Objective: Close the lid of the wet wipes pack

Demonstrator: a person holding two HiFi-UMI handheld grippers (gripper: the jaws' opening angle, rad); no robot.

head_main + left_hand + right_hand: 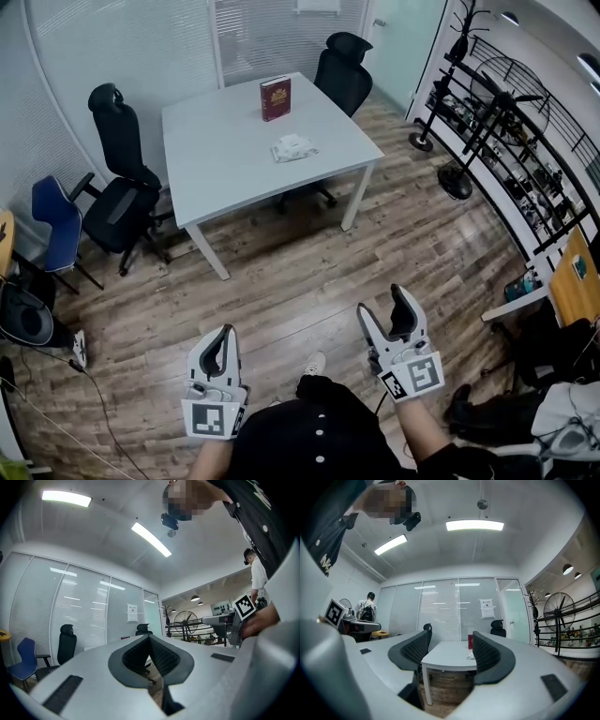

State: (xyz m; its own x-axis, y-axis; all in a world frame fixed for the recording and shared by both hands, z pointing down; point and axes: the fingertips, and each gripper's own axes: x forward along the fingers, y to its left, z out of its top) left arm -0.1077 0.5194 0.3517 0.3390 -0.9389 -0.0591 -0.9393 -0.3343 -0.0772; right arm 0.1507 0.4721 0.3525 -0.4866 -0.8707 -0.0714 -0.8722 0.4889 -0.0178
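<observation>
The wet wipes pack (pixel 293 148) lies on the white table (pixel 234 150) far ahead of me, a little right of the table's middle. In the right gripper view the wet wipes pack (pixel 470 656) is a small white shape; I cannot tell how its lid stands. My left gripper (pixel 224 338) is held low over the wooden floor, well short of the table, its jaws shut with nothing between them. To its right, my right gripper (pixel 386 310) is open and empty. The table (pixel 450 660) shows between the right gripper (pixel 450 651) jaws. The left gripper (pixel 150 638) points up and away.
A red box (pixel 276 98) stands upright behind the pack. Black office chairs (pixel 120 178) (pixel 341 70) flank the table, and a blue chair (pixel 56 220) is at left. A fan (pixel 487 122) and a rack (pixel 539 159) line the right side. A person (pixel 368 607) stands far off.
</observation>
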